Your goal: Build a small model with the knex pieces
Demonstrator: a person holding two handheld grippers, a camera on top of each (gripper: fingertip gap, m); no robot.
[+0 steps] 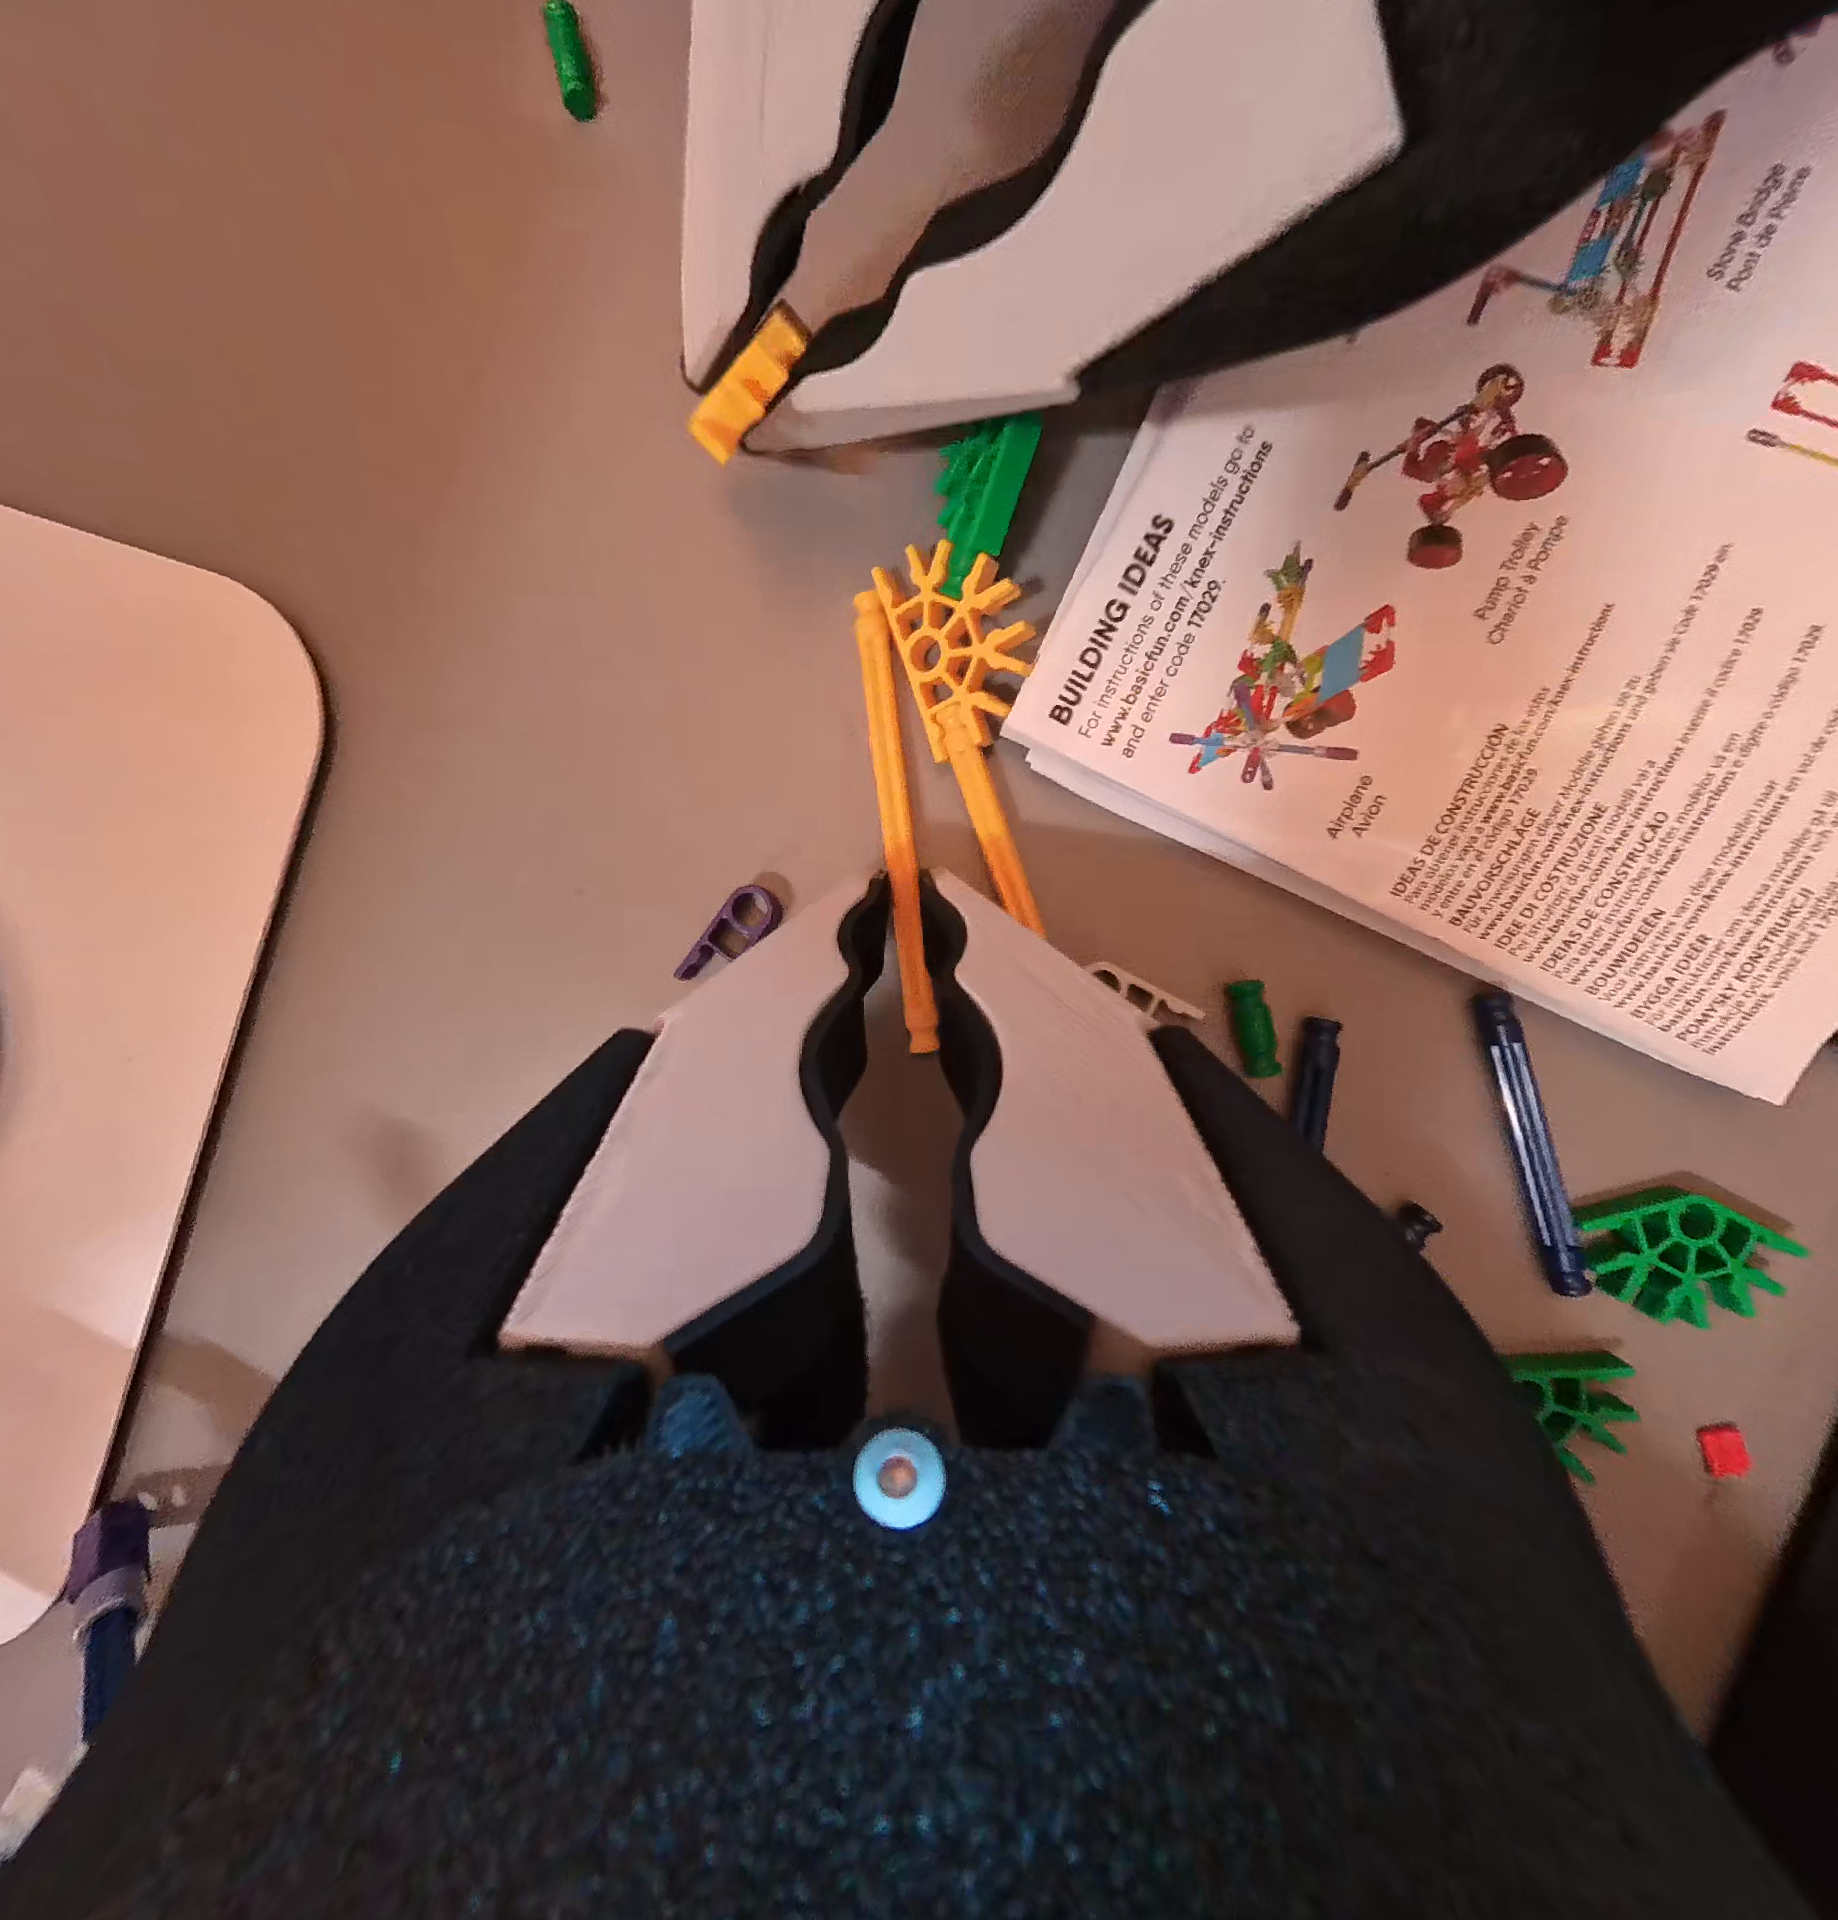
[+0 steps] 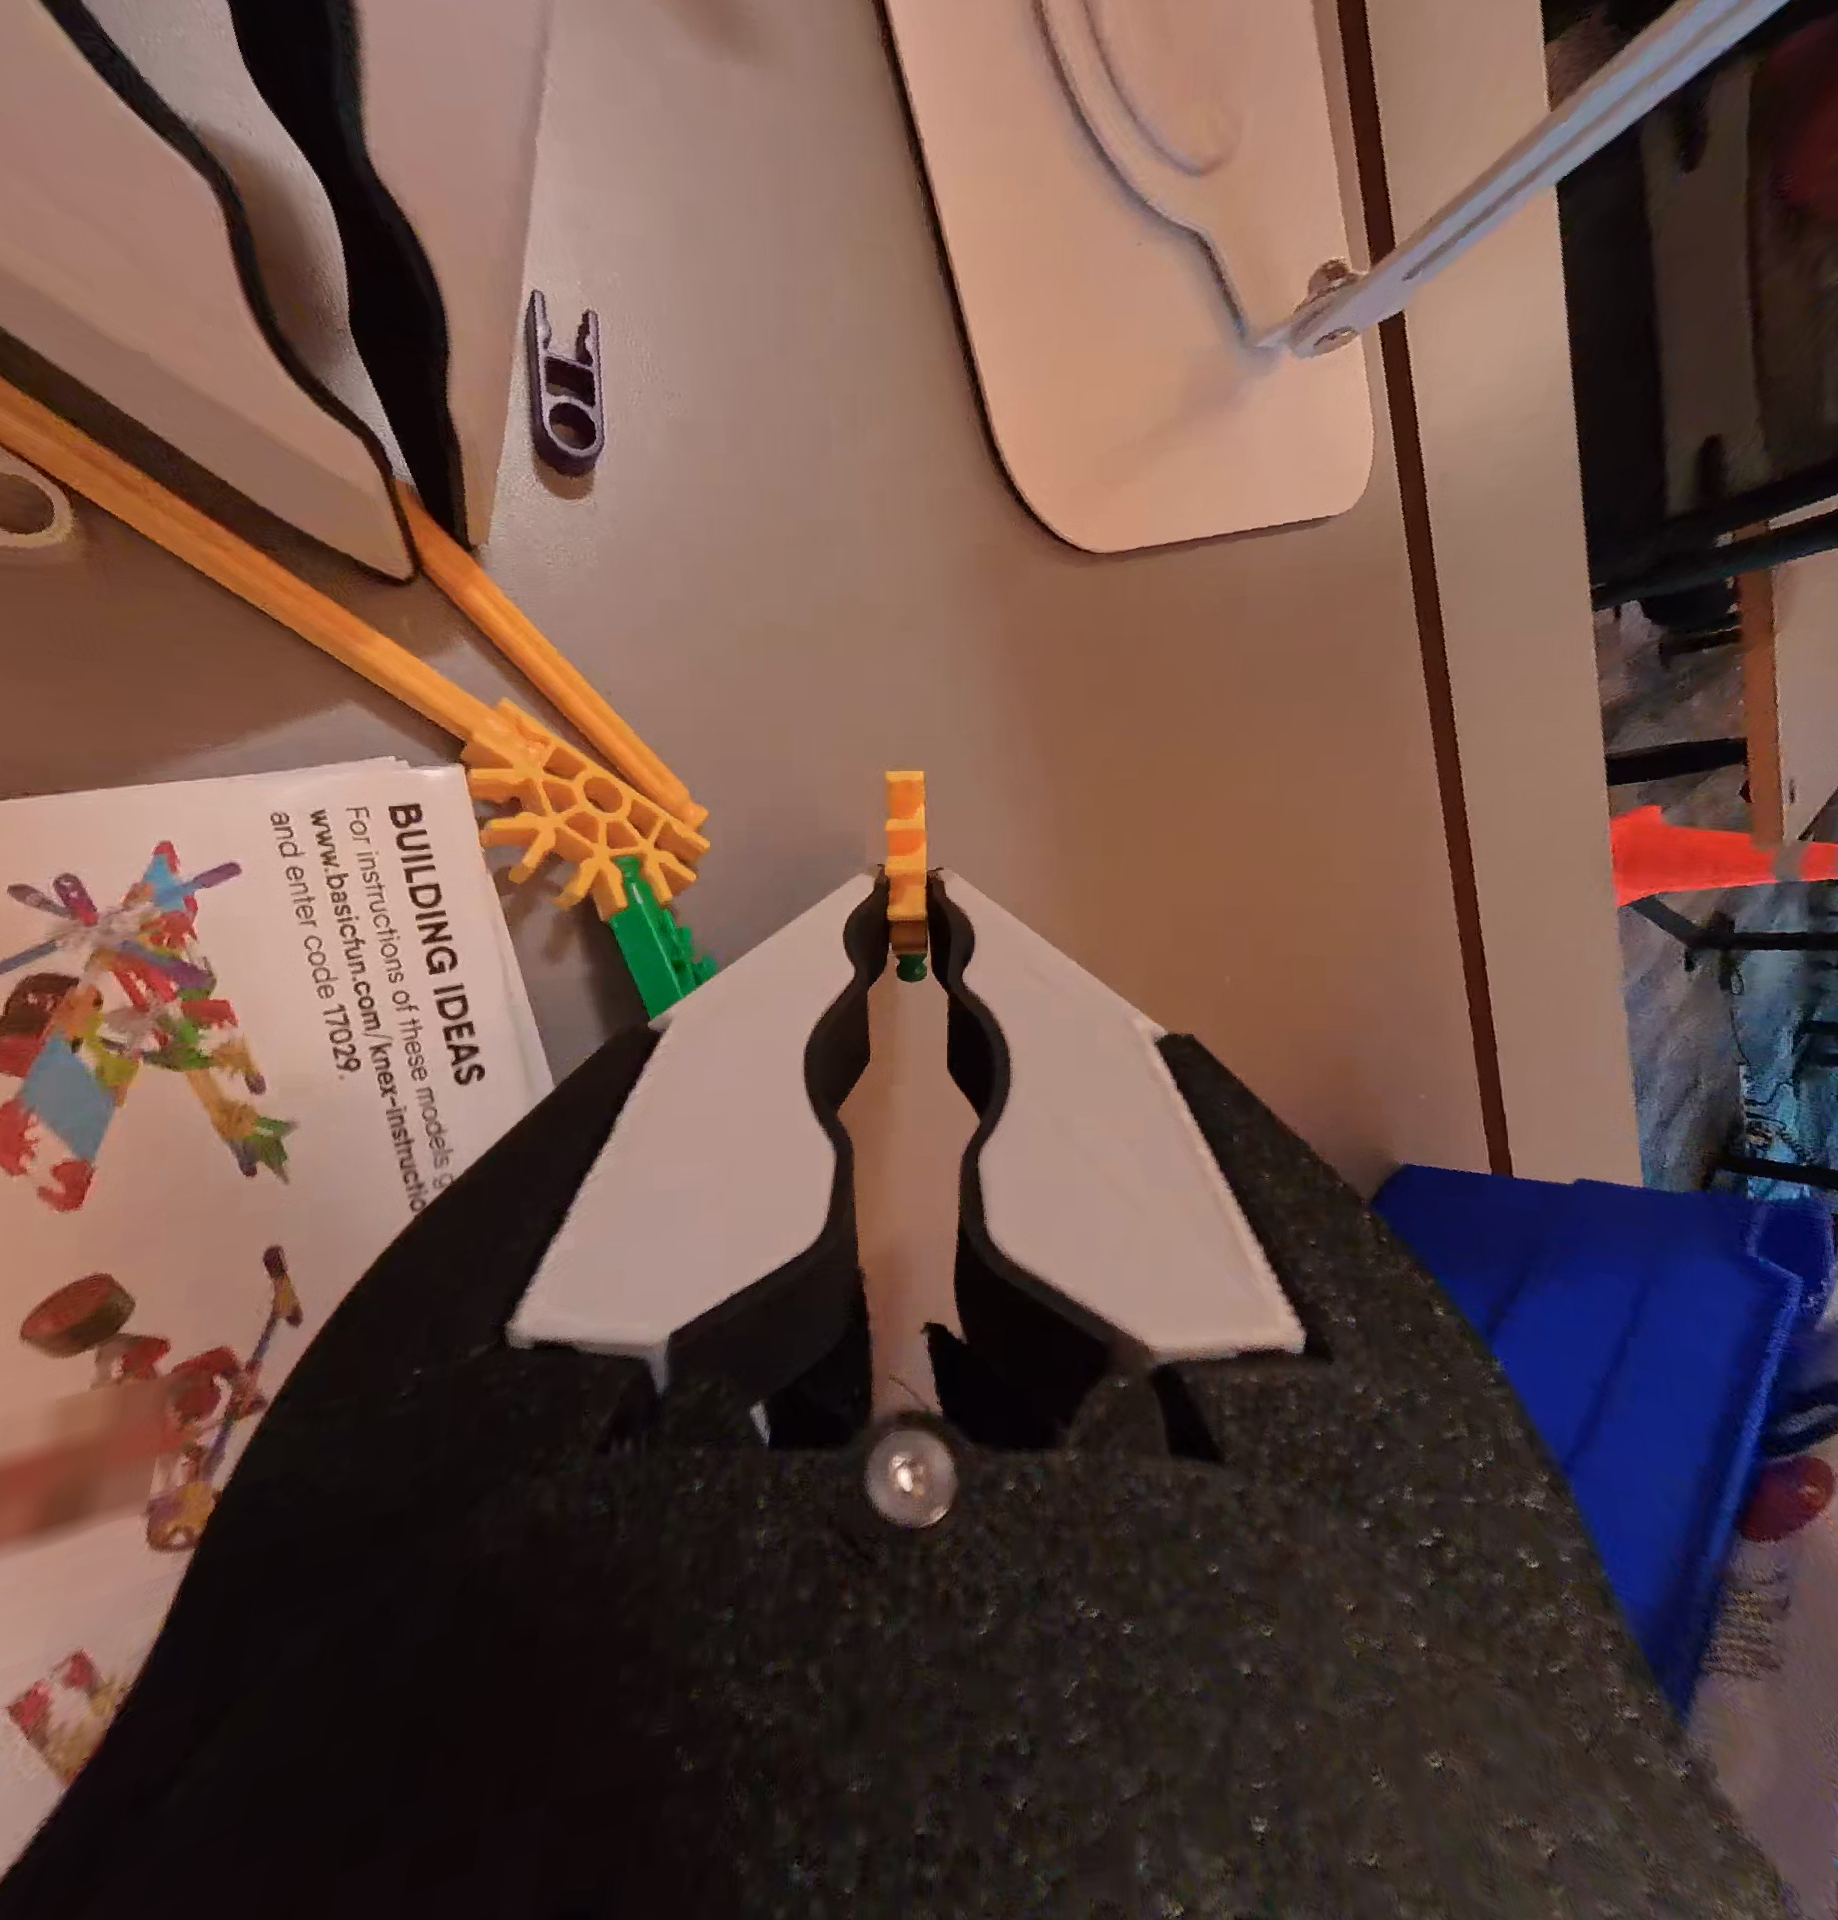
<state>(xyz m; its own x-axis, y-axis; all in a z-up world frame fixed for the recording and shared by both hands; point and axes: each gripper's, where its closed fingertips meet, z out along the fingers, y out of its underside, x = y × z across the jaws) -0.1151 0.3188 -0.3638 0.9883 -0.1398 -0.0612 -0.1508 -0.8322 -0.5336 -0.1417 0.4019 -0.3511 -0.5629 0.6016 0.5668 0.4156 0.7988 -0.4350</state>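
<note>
Two grippers work over a smooth tan tabletop (image 1: 375, 364) strewn with plastic construction-toy pieces. The left gripper (image 1: 902, 883) has its fingers nearly closed, pinching a slim ridged orange rod (image 1: 899, 821) near its lower end; the rod's far end lies beside a flat yellow snowflake-shaped connector (image 1: 956, 649), which has a second orange rod (image 1: 982, 810) plugged in and a green connector (image 1: 988, 483) behind it. The right gripper (image 2: 907, 878) is clamped on a small yellow connector (image 2: 906, 842) held edge-on, just above the tabletop.

Only the left wrist view shows the loose pieces at the right: dark blue rods (image 1: 1528, 1143), a short green rod (image 1: 1250, 1027), fan-shaped green connectors (image 1: 1684, 1252), a tiny red block (image 1: 1723, 1449). Only the right wrist view shows a blue plastic bin (image 2: 1621, 1382) and the table's dark-edged border (image 2: 1434, 727).

Both views show a purple clip-shaped connector (image 1: 733, 925), a glossy printed instruction booklet (image 1: 1466, 727), and a pale rounded board (image 1: 115, 935). Each gripper has white wavy-edged fingers lined in black and a grainy black body.
</note>
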